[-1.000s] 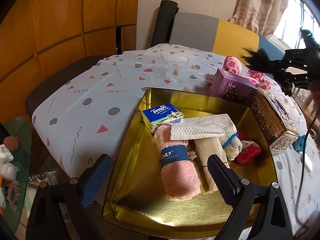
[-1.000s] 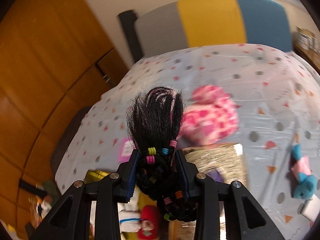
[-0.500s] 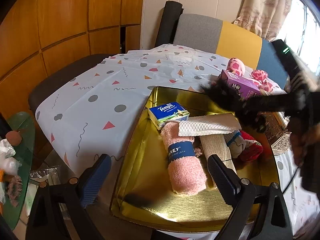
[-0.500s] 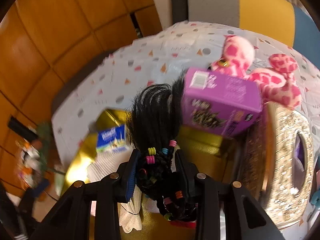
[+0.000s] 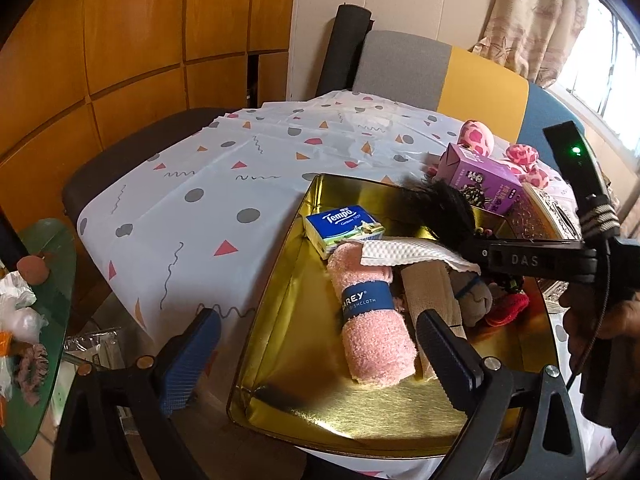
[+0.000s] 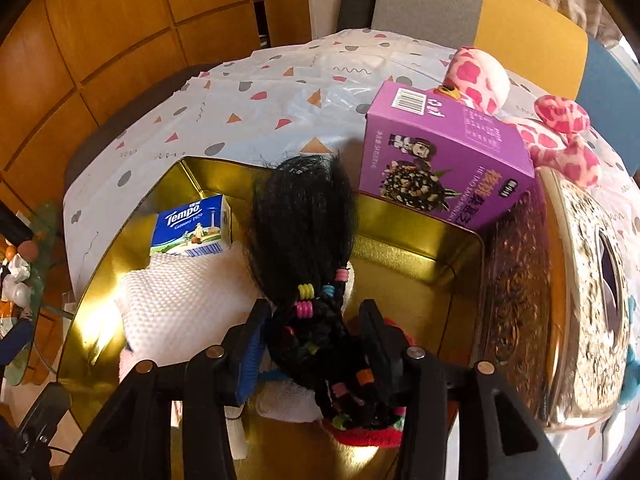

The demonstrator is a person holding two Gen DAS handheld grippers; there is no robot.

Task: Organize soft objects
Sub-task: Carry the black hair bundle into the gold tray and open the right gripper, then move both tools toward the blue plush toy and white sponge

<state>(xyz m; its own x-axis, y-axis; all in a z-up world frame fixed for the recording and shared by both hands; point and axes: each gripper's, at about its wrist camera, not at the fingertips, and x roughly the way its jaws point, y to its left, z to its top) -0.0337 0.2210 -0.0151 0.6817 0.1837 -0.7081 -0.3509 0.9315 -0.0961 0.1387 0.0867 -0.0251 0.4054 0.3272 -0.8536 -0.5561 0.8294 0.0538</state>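
Gold tin point(image 5: 280, 308) fills the left wrist view, near right on the table. In it: pink rolled dishcloth point(image 5: 372, 320), Tempo tissue pack point(image 5: 344, 228) at the far left, white paper towel point(image 5: 404, 252) laid over the rolls. Left gripper point(image 5: 316, 356) hangs over the tin's near edge, jaws wide apart, nothing between them. Right gripper point(image 5: 476, 256) has swung in from the far right, where it was a second ago, and now sits low over the tin's middle with the black hair bundle point(image 5: 440, 208).

Right wrist view: hair bundle point(image 6: 308, 256) with its coloured bands hangs between the right gripper's point(image 6: 316, 336) fingers, above the towel and a red knit item point(image 6: 368, 436). Jaws have just been opening; a gap shows on the right side, so grip looks released. Purple box point(image 6: 444, 160) leans on the far rim.

Read: transport done, this is the drop. Bundle looks as good as placed; the pink spotted plush point(image 6: 560, 128) is outside the tin.
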